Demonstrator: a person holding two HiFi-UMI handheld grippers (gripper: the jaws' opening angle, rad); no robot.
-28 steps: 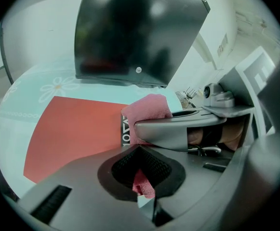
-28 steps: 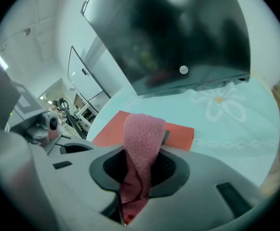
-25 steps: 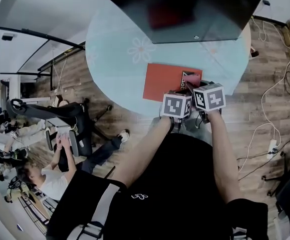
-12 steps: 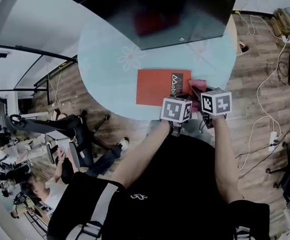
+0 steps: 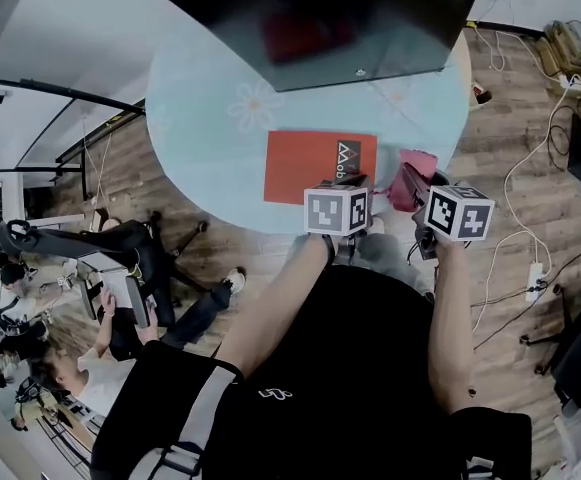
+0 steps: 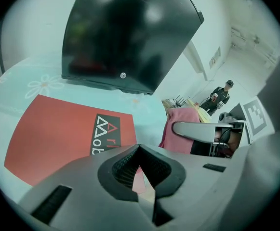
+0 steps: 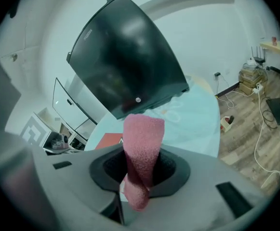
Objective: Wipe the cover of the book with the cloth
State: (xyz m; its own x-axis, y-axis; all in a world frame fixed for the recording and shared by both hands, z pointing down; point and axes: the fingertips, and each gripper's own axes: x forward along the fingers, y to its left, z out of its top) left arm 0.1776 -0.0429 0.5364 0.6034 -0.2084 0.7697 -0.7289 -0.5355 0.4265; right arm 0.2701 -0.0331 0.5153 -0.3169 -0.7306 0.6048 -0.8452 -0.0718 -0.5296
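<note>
A shared office or lab workspace, by the look of it: wood-plank floor (image 5: 510,118), a round table (image 5: 220,118) bearing a large dark monitor (image 5: 310,18) at 12 o'clock, a wheeled office chair (image 5: 135,253) and seated people (image 5: 45,373) at 8 o'clock, and loose cables (image 5: 530,168) and a power strip (image 5: 532,278) at 3 o'clock.

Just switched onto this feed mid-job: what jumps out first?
A red book lies flat on the pale blue round table, near its front edge. The right gripper clamps a pink cloth just right of the book, and a big dark panel looms over the table's far side.
</note>
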